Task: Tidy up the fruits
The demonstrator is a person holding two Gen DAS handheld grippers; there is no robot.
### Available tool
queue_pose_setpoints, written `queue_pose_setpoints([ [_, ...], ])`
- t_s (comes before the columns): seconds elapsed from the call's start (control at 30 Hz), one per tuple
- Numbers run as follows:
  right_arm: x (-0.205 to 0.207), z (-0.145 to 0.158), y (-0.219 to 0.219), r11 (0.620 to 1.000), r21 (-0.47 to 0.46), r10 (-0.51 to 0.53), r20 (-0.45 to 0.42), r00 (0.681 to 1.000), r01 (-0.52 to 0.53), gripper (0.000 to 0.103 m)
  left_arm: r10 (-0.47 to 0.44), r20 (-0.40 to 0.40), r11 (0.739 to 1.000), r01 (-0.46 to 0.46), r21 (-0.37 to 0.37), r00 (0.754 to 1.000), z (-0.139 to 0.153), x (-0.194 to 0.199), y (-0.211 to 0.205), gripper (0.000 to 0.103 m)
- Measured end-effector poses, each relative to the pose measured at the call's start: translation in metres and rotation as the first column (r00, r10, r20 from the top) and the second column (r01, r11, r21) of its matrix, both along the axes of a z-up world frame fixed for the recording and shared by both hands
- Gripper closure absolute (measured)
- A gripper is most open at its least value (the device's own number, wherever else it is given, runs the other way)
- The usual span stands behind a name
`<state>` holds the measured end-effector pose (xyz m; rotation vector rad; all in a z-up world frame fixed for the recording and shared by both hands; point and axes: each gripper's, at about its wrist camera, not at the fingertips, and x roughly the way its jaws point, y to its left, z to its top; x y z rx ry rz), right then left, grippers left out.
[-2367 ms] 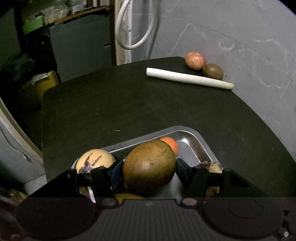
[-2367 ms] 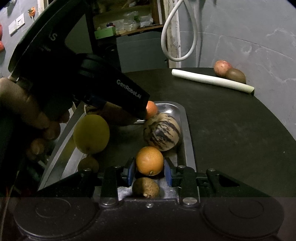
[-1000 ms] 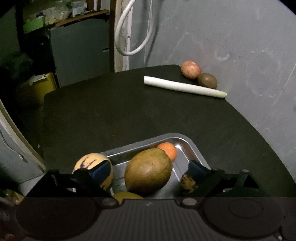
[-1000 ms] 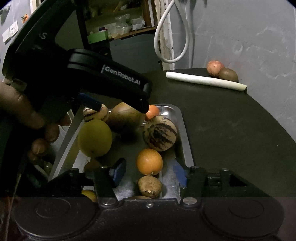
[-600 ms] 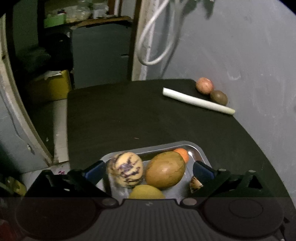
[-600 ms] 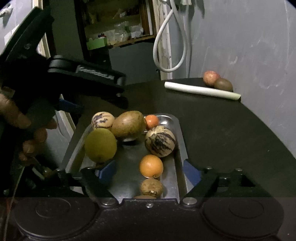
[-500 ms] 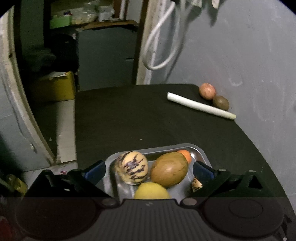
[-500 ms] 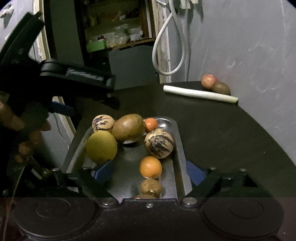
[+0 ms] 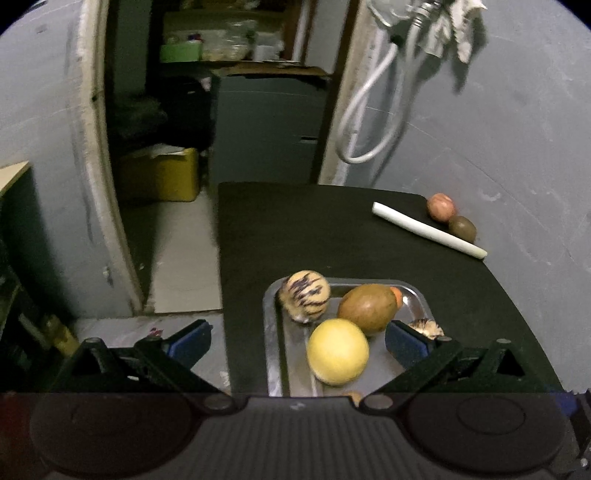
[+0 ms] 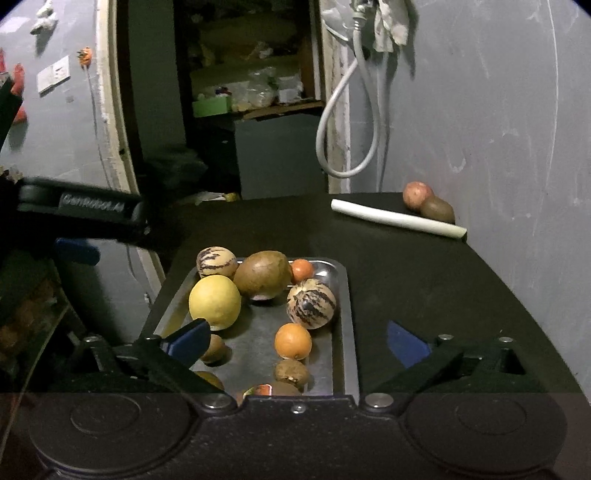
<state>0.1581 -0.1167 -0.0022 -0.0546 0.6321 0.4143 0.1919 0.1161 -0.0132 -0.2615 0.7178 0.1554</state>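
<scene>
Your right hand-held gripper (image 10: 297, 341), jaws just opened, and left hand-held gripper (image 9: 297, 338) gape empty above the tray (image 10: 341, 332); beyond it a white stalk (image 10: 397, 218) fronts two fruits.

Looped white hose (image 10: 347, 122) hanging at upper centre against a pale door frame, rag (image 10: 391, 22) bunched at its top. White tube (image 10: 397, 218) lying at right on the dark table (image 10: 424, 288). Grey cabinet (image 9: 266, 129) at centre back, cluttered shelf (image 10: 251, 92) above it. Yellow box (image 9: 162, 173) on the floor at left. Grey wall (image 10: 498, 110) filling the right.
</scene>
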Motion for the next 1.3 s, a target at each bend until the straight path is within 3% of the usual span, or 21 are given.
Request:
queue_pose_setpoints([
  [0.23, -0.006, 0.011, -0.024, 0.999, 0.015, 0.049, -0.001, 0.999, -0.049, 0.001, 0.083, -0.023, 0.996, -0.083, 0.013, 0.996, -0.001, -0.036, -0.009, 0.001],
  [0.43, -0.013, 0.018, -0.047, 0.998, 0.026, 0.065, 0.005, 0.998, -0.065, 0.001, 0.124, 0.014, 0.992, -0.125, 0.026, 0.992, -0.001, -0.076, -0.03, 0.001],
  [1.3, -0.085, 0.019, -0.118, 0.994, 0.065, 0.091, -0.019, 0.996, -0.09, 0.001, 0.15, 0.019, 0.987, -0.151, 0.061, 0.988, -0.009, -0.184, -0.11, 0.001],
])
